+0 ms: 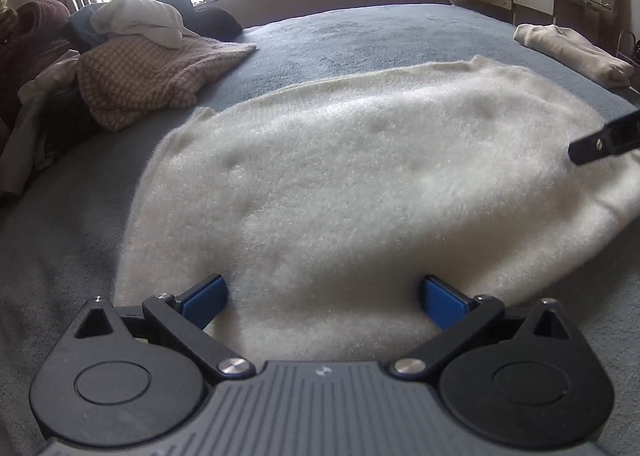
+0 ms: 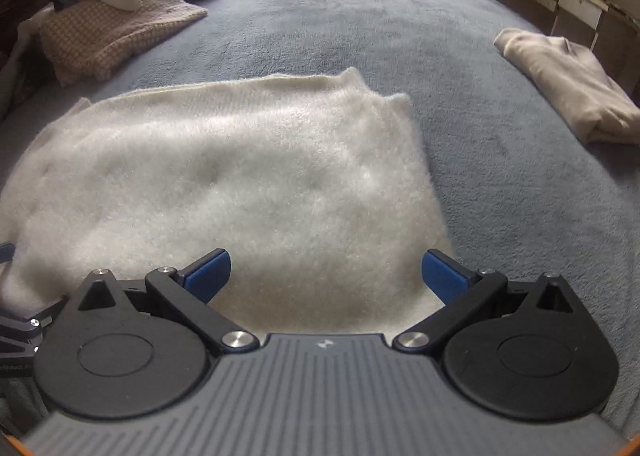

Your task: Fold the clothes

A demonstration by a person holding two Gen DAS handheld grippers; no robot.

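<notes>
A fluffy white garment (image 1: 360,176) lies spread flat on the blue-grey bed cover (image 1: 360,32); it also shows in the right wrist view (image 2: 240,184). My left gripper (image 1: 322,302) is open, its blue pads wide apart over the garment's near edge, holding nothing. My right gripper (image 2: 326,276) is open too, over the near right part of the garment, empty. A black finger of the right gripper shows at the right edge of the left wrist view (image 1: 604,142).
A pile of unfolded clothes (image 1: 132,68) with a checked knit lies at the back left (image 2: 104,28). A folded beige garment (image 2: 568,92) lies at the right (image 1: 572,52). A window and a shelf stand beyond the bed.
</notes>
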